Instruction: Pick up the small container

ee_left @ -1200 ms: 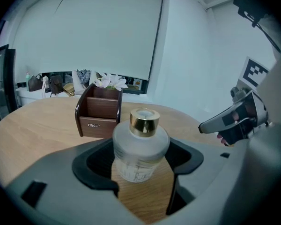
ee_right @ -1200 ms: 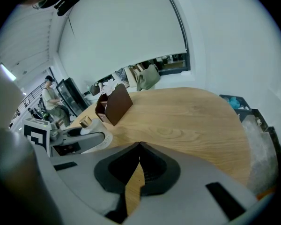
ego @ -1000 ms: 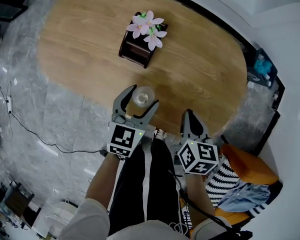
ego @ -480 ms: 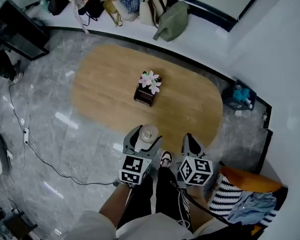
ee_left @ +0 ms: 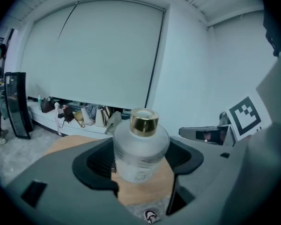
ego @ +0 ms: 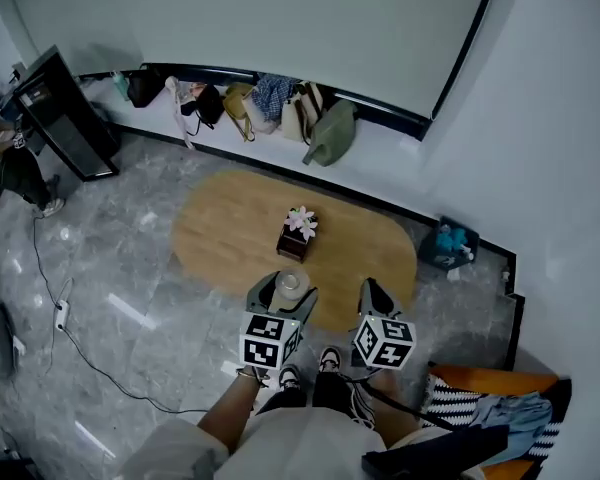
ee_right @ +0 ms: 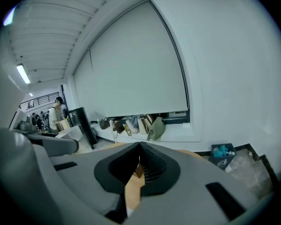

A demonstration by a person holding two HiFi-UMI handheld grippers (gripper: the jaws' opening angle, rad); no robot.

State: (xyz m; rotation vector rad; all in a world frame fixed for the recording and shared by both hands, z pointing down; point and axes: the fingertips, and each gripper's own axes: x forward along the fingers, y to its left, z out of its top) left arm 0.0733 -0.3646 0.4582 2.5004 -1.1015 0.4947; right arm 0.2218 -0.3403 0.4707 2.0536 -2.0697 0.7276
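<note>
- Head view: the left gripper point(ego: 285, 291) has its fingers point(ego: 262, 288) clamped on the small container point(ego: 291, 284). The container sits upright between the fingertips, lifted well clear of the oval wooden counter point(ego: 220, 238) far below. A flower box point(ego: 297, 234) stands on the counter, beyond the fingertips. The right gripper point(ego: 374, 290) hangs beside the left one, level with it, and carries nothing.
- Left gripper view: the small container fills the gap between the fingers. It is a squat, round bottle with a frosted, pale body, faint print low on its front and a shiny gold cap point(ee_left: 144, 121) on a short neck. The dark pads press on its broad body from both sides, below the shoulder, and the cap rises free above them.
- Handling, as I judge it: the body looks like frosted glass, so it is likely rigid, fairly weighty for its size, smooth enough to slip and liable to break if dropped. The wide body is the right place to hold it. The cap is narrow and could come loose, so it is a poor place to grip.
- Right gripper view: the fingers are pressed together, leaving only a thin slit with nothing in it. A strip of the wooden counter shows through below the tips.
</note>
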